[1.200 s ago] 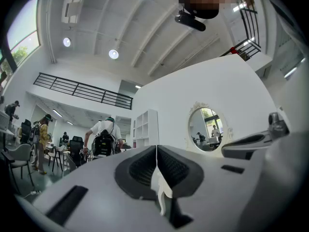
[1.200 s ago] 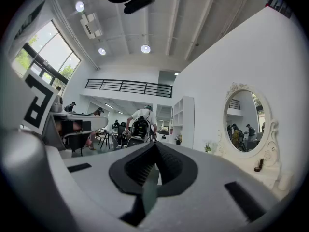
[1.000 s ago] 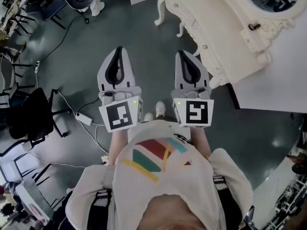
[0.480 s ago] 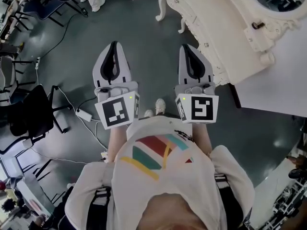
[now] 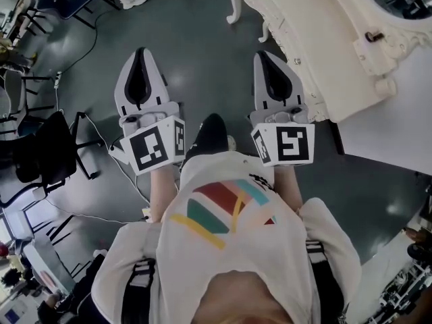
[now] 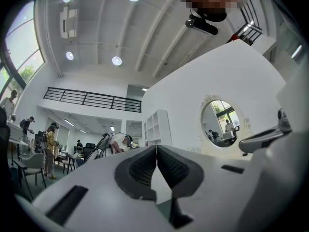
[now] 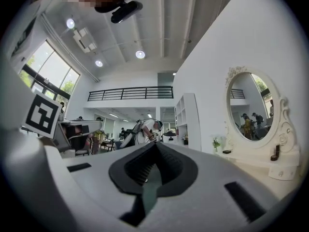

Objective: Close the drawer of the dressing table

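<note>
The white carved dressing table (image 5: 324, 39) stands at the upper right of the head view, with small knobs (image 5: 297, 61) on its front and its mirror frame (image 5: 378, 19) behind. I cannot tell how far any drawer stands out. My right gripper (image 5: 264, 55) is shut and empty, its tip close to the table's front but apart from it. My left gripper (image 5: 140, 51) is shut and empty too, over the dark floor to the left. In the right gripper view the closed jaws (image 7: 155, 144) point past the oval mirror (image 7: 251, 112). The left gripper view shows closed jaws (image 6: 156, 147) and the same mirror (image 6: 219, 124).
Black chairs (image 5: 40, 154) and cables (image 5: 101, 140) crowd the floor at the left. A white wall panel (image 5: 385, 113) runs along the right behind the table. My dark shoe (image 5: 210, 135) shows between the grippers. People stand far off in the hall (image 6: 48, 149).
Both grippers have moved up the picture toward the dressing table, the left one drifting leftward. A dark shoe has stepped forward between them. Both stay shut.
</note>
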A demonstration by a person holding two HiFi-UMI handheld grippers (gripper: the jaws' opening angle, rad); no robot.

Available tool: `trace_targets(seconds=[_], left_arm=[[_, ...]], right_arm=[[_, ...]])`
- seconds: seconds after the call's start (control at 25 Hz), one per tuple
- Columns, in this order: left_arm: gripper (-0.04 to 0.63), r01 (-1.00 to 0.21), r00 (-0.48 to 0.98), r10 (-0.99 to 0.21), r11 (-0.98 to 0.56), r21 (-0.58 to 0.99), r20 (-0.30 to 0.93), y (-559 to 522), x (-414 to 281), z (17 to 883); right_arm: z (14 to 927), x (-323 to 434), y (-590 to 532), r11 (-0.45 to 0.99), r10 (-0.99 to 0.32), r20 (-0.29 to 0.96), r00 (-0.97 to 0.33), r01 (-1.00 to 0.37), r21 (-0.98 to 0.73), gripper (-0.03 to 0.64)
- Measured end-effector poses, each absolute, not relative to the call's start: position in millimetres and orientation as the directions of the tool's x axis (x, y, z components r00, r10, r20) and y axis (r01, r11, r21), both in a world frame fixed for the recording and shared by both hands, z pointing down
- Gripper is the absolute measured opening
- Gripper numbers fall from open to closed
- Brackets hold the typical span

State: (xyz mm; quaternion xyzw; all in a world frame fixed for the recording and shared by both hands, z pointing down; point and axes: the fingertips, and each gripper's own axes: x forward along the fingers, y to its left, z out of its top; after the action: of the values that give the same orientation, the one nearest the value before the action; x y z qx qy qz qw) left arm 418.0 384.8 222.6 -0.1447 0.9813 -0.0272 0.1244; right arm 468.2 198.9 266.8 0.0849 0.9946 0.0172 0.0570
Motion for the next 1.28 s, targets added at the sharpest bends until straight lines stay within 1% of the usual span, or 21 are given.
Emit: trace_targets(seconds=[0.24, 0.44, 0.68, 0.96, 1.28], left_arm=[[0.006, -0.281, -0.916, -0.292, 0.956, -0.082, -0.273, 376.7, 395.8, 215.1], [0.006, -0.336, -0.884, -0.347, 0.938, -0.09, -0.314, 358.4, 358.6, 208.3], [0.006, -0.377, -0.863, -0.38, 0.923, -0.077, -0.333, 344.9, 304.5, 198.9], [0.006, -0.446, -0.847, -0.444, 0.893, -0.064, -0.291, 329.3, 229.9, 213.4], [0.006, -0.528, -0.816, -0.524, 0.847, -0.056, -0.245, 317.8, 116.1, 211.0]], right_arm=[[258.1, 451.1, 190.8, 0.983, 0.179, -0.132, -0.975, 0.171, 0.069, 0.0], [249.6, 423.1, 180.7, 0.989, 0.147, -0.183, -0.972, 0.139, 0.058, 0.0], [244.0, 380.6, 165.5, 0.996, 0.08, -0.191, -0.978, 0.07, 0.06, 0.0], [264.3, 303.6, 157.7, 0.999, 0.033, -0.124, -0.992, 0.029, 0.04, 0.0], [263.5, 195.3, 161.9, 0.999, -0.015, -0.061, -0.998, -0.017, 0.039, 0.0]])
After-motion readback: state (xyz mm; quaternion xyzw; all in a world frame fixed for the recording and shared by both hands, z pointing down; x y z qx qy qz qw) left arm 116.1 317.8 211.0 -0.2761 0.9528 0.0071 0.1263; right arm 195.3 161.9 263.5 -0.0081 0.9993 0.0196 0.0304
